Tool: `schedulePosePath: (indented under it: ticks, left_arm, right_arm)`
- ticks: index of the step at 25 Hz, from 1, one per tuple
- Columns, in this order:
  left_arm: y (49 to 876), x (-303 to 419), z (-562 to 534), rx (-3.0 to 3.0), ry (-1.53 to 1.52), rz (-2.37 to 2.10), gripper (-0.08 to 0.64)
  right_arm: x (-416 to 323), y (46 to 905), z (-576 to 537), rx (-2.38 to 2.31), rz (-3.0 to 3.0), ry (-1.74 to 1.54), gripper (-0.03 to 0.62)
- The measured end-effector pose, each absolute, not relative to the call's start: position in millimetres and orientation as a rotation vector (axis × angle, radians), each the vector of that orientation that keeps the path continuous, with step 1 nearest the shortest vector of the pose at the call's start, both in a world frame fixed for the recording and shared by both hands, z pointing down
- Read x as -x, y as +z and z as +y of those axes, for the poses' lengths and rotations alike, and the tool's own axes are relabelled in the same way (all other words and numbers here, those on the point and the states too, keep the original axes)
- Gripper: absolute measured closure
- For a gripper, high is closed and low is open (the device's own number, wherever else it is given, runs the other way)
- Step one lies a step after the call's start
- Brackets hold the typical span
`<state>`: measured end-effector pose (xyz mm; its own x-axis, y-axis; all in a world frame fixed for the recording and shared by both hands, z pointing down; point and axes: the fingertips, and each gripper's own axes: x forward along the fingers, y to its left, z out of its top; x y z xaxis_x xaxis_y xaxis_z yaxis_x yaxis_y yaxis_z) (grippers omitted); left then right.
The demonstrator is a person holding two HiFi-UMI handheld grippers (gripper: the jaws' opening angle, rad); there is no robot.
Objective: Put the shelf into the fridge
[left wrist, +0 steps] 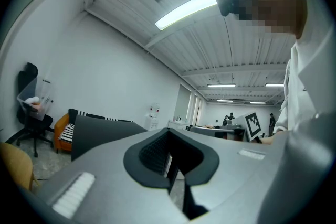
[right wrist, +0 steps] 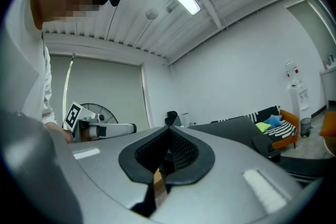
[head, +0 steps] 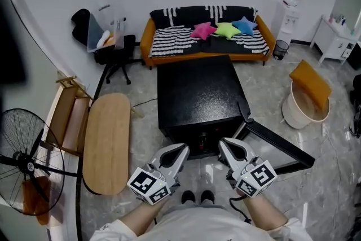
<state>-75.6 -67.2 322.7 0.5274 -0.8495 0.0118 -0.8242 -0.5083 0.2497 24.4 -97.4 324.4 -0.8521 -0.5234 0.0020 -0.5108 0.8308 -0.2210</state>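
An orange sofa [head: 220,49] with black-and-white striped cushions stands against the white wall. On its seat lie three star pillows: pink [head: 203,30], green [head: 227,29] and blue [head: 245,25]. Left of the sofa, a black office chair [head: 115,56] carries a tilted clear bin [head: 104,28]. Right of the sofa are a small dark wastebasket [head: 280,49] and a white water dispenser [head: 290,11]. In front of the sofa to the right, a white tub [head: 304,104] holds an orange cushion [head: 309,82]. In front to the left lie an oval wooden board [head: 106,141] and a standing fan [head: 28,161].
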Motion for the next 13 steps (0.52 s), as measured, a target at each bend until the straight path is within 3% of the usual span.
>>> schedulePosePath:
  ticks: [13]
  left_arm:
    - [315.0, 68.6, -60.2, -2.544, -0.183, -1.426, 0.565]
  right_arm:
    - [-28.5, 317.2, -93.3, 0.798, 2.94, -0.339, 0.588]
